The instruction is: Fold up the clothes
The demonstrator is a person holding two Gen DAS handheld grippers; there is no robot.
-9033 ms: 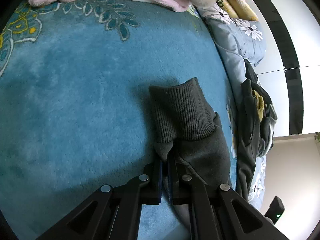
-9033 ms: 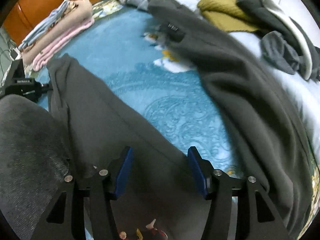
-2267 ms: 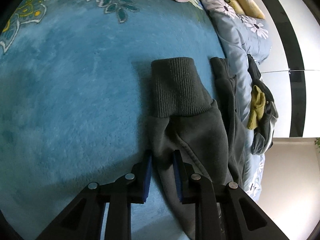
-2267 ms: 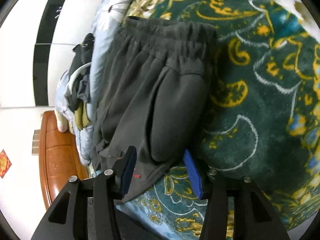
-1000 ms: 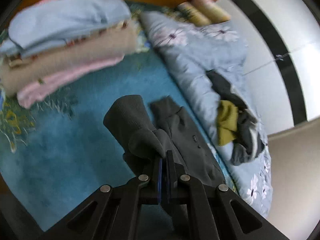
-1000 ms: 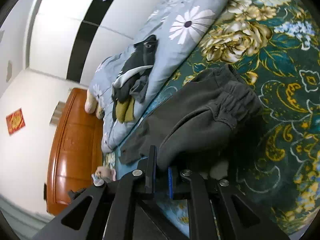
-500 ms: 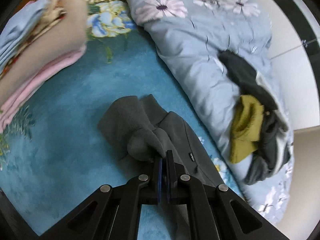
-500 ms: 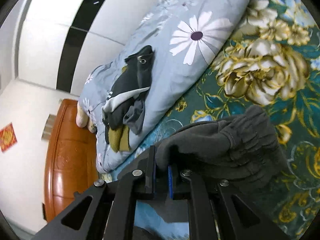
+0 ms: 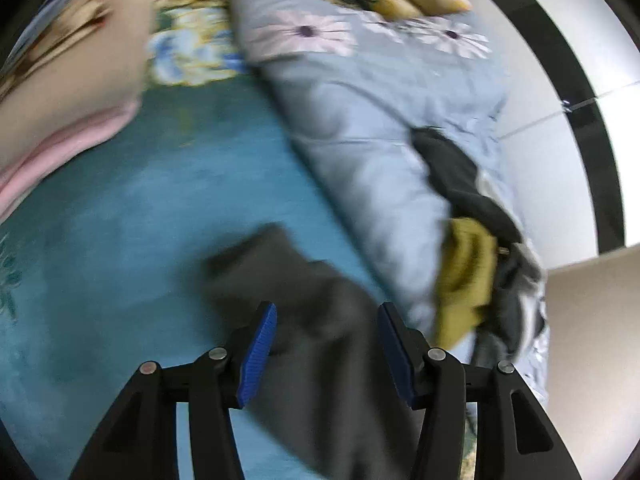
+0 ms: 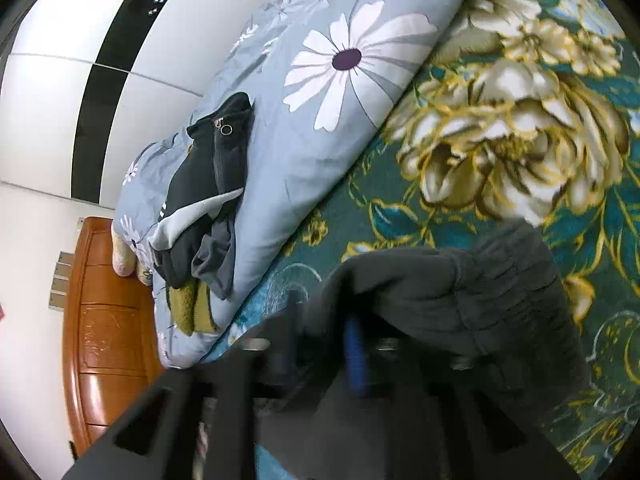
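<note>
Dark grey sweatpants [image 9: 320,320] lie on the blue floral blanket [image 9: 120,240]. My left gripper [image 9: 326,352] is open, its blue pads spread over the leg fabric, holding nothing. In the right wrist view the pants' gathered waistband [image 10: 480,292] bunches up just ahead of my right gripper [image 10: 324,340]. That gripper is motion-blurred; one blue pad shows against the cloth, and I cannot tell how the jaws stand.
A stack of folded pink and beige clothes [image 9: 68,92] sits at the far left. A grey daisy-print duvet [image 9: 360,120] carries a pile of dark and mustard garments [image 9: 468,272], which also shows in the right wrist view [image 10: 208,208]. An orange wooden headboard [image 10: 104,340] stands behind.
My left gripper has opened and let go of the pants leg, which dropped onto the blanket. The right gripper has blurred with motion, the waistband still bunched in front of it.
</note>
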